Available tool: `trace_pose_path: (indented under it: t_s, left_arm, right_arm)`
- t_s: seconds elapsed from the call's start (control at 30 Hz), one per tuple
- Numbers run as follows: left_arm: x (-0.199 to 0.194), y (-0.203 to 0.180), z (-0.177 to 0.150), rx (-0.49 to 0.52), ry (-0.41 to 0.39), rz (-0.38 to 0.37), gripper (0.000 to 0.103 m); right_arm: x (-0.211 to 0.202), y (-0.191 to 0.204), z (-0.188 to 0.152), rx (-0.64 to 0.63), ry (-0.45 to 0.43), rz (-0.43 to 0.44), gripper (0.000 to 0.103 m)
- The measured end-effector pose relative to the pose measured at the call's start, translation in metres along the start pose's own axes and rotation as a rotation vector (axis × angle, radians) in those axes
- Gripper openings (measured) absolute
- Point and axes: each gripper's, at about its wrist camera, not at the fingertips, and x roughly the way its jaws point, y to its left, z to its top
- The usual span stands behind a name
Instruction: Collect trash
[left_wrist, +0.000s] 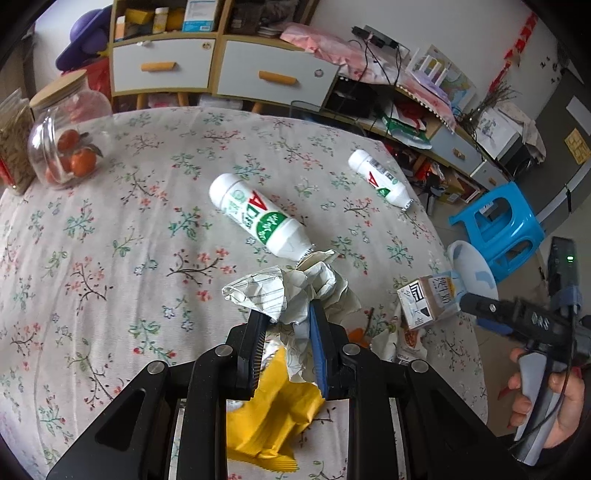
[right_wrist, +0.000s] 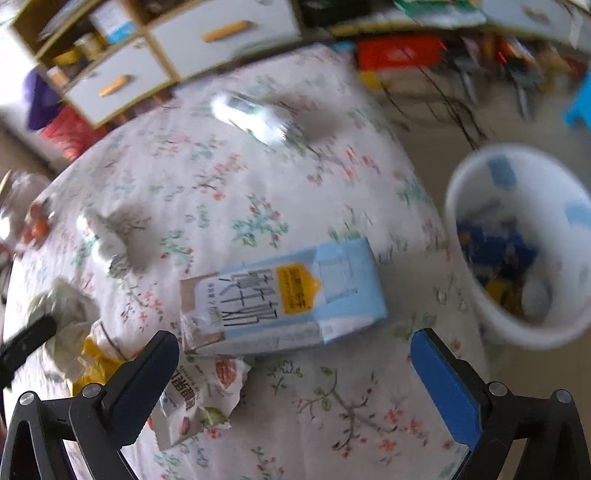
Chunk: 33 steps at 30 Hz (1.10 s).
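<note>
My left gripper (left_wrist: 288, 317) is shut on a crumpled white paper wad (left_wrist: 295, 288), just above a yellow wrapper (left_wrist: 273, 410) on the floral table. Two white bottles lie on the table: one near (left_wrist: 258, 218), one far right (left_wrist: 380, 181). My right gripper (right_wrist: 295, 354) is open and empty, just short of a blue-and-white milk carton (right_wrist: 280, 299) lying on the table; the carton also shows in the left wrist view (left_wrist: 428, 299). A torn snack wrapper (right_wrist: 195, 402) lies under its left finger. The white trash bin (right_wrist: 480, 295) with trash inside stands off the table's right edge.
A clear jar of oranges (left_wrist: 66, 144) and another jar (left_wrist: 14, 147) stand at the table's far left. A blue plastic stool (left_wrist: 498, 229) stands on the floor beyond the bin. Cabinets (left_wrist: 221, 70) and cluttered shelves line the back wall.
</note>
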Motion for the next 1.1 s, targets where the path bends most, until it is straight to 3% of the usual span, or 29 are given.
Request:
trace_pose_path:
  t_s: [0.1,0.27,0.47,0.67,0.77,0.83,0.93,1.1]
  left_arm:
    - [-0.002,0.004,0.001,-0.005,-0.003,-0.002,0.024]
    - [-0.005,0.011,0.002,-0.015,-0.002,-0.007,0.024]
    - [-0.007,0.027,0.002,-0.035,0.001,-0.004,0.024]
    - [-0.01,0.037,0.002,-0.046,0.002,0.003,0.024]
    - [-0.011,0.038,0.002,-0.048,-0.001,0.005,0.024]
    - [-0.011,0.036,0.001,-0.046,-0.004,0.004,0.024]
    - [-0.012,0.034,0.001,-0.042,-0.009,0.006,0.024]
    - [-0.014,0.028,0.0,-0.034,-0.02,0.005,0.024]
  right_arm:
    - [0.014,-0.013,0.001,0.177,0.042,0.037,0.103]
    - [0.025,-0.015,0.011,0.34,0.028,0.05,0.103]
    - [0.043,0.0,0.024,0.387,0.009,-0.037,0.103]
    - [0.069,0.021,0.026,0.317,0.027,-0.132,0.1]
    - [0.068,0.029,0.027,0.277,-0.007,-0.153,0.088]
    - [0.066,0.028,0.027,0.28,-0.022,-0.131,0.074]
    - [0.06,0.021,0.027,0.299,-0.035,-0.077,0.062]
    - [0.044,0.014,0.03,0.297,-0.08,-0.044,0.06]
